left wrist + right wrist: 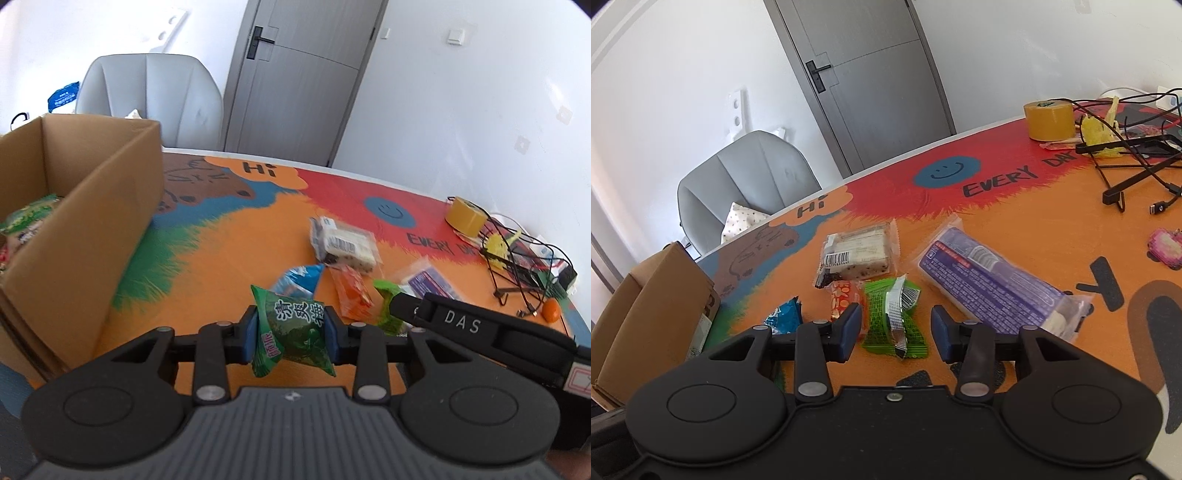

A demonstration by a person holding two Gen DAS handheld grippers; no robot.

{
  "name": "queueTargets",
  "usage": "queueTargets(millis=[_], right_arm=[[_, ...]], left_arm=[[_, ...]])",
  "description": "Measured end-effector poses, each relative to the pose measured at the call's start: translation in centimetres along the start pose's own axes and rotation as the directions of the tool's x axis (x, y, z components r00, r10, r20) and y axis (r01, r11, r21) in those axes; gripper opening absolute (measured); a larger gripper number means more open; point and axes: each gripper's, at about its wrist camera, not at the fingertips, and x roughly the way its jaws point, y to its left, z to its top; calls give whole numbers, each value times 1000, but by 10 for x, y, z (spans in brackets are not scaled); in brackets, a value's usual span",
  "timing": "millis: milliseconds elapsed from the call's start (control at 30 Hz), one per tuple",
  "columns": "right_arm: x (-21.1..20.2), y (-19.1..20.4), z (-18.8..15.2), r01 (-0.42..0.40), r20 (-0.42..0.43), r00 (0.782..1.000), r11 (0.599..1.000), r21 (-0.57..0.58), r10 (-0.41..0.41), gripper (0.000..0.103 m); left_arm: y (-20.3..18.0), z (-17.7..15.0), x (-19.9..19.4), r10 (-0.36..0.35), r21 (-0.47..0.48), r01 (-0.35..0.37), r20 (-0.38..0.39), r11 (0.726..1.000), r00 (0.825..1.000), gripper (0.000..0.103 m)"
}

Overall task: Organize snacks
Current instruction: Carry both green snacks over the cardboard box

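Note:
My left gripper [291,334] is shut on a dark green snack packet [291,328] with white characters, held off the table to the right of the open cardboard box [110,206]. That box holds some snack bags [26,221]. In the right wrist view, my right gripper [895,330] stands open, its blue pads [849,328] either side of a bright green wafer packet [894,317] lying on the table, not touching it. On the table also lie an orange packet [844,297], a blue packet [785,315], a clear-wrapped cake bar [858,254] and a purple biscuit pack [990,284].
A roll of yellow tape [1049,118], tangled black cables [1137,147] and a small pink item [1167,249] crowd the table's far right. An orange fruit [552,309] lies near the right edge. A grey chair [151,96] and a door [299,74] stand behind.

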Motion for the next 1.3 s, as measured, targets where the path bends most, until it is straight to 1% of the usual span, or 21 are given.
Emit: queueTargets(millis=[133, 167, 200, 233, 333, 467, 667, 1067, 1300], right_arm=[[5, 9, 1, 17, 0, 1000, 999, -33, -17, 53], [8, 12, 0, 15, -5, 1000, 999, -52, -15, 53], [12, 13, -1, 17, -18, 1000, 998, -65, -18, 50], [16, 13, -2, 25, -43, 999, 998, -63, -28, 34], [12, 11, -6, 8, -45, 999, 999, -43, -10, 32], [-4, 14, -9, 4, -18, 1000, 999, -47, -5, 31], [-28, 20, -10, -8, 28, 1000, 999, -47, 9, 30], [-71, 41, -8, -81, 120, 989, 995, -50, 87, 27], [-90, 59, -5, -133, 150, 979, 989, -66, 141, 27]], left_arm=[[6, 3, -3, 6, -9, -6, 5, 1000, 1000, 35], [7, 4, -5, 6, -12, -6, 6, 1000, 1000, 35], [8, 4, -7, 4, -15, -4, 10, 1000, 1000, 35], [8, 5, -9, 2, -16, -2, 16, 1000, 1000, 35], [11, 6, -17, 5, -16, -4, 34, 1000, 999, 35], [13, 7, -24, 6, -22, -5, 47, 1000, 999, 35], [15, 7, -46, -4, -25, 6, 92, 1000, 996, 35], [27, 17, -88, 14, -34, -8, 178, 999, 984, 35], [39, 24, -109, 27, -48, -17, 220, 999, 975, 35]])
